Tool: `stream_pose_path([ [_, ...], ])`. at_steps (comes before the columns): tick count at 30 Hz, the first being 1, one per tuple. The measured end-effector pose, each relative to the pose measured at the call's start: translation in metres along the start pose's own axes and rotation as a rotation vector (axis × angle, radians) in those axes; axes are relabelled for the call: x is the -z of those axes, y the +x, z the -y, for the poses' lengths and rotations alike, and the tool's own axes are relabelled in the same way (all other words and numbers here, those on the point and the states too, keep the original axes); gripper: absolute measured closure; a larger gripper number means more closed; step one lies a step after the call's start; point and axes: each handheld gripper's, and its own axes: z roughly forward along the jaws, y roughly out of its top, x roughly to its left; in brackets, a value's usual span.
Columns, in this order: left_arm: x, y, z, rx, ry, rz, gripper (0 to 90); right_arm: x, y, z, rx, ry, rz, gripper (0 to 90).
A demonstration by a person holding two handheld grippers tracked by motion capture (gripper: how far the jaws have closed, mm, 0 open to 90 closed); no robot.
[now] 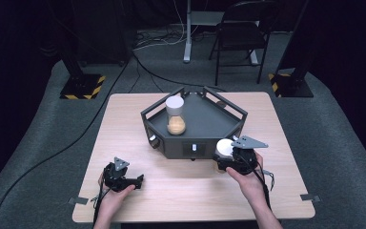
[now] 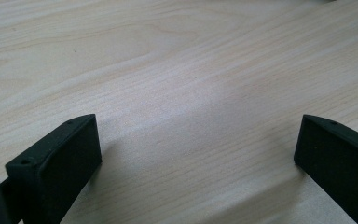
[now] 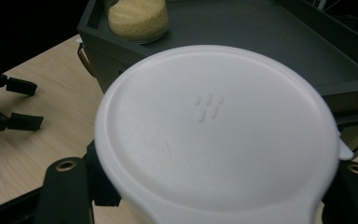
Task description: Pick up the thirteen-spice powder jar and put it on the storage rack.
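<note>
**One jar in the tray, the second in hand at its front edge**

The work appeared to be about half done. One white-lidded jar of yellow grain [image 1: 176, 116] already stood inside the dark tray [image 1: 205, 125], toward its ten o'clock corner. A second jar [image 1: 224, 148], seen mostly by its white lid [image 3: 214, 126], was clamped in the right tool [image 1: 228, 160], jaws pressed on either side just below the lid. It sat at the tray's five o'clock, just outside the front wall and roughly level with the rim. Judging by this, what remained was to carry it over the wall, set it down on the tray floor near the first jar, and let go. The left tool [image 1: 136, 180] rested on the desk [image 1: 124, 119] at about seven o'clock, jaws spread with nothing between them, well apart from the tray.
</note>
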Motion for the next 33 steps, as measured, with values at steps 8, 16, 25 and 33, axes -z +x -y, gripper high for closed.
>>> stream_pose_path([
  [8,0.000,0.000,0.000,0.000,0.000,0.000,0.0,0.008,-0.008,-0.018,-0.003,-0.005,0.003,29.7],
  [16,0.000,0.000,0.000,0.000,0.000,0.000,0.0,0.012,-0.014,-0.034,-0.015,-0.018,-0.011,29.7],
  [25,0.000,0.000,0.000,0.000,0.000,0.000,0.0,0.012,-0.014,-0.057,0.008,-0.034,-0.005,29.7],
  [33,0.000,0.000,0.000,0.000,0.000,0.000,0.0,0.009,-0.018,-0.075,0.012,-0.050,0.002,29.7],
])
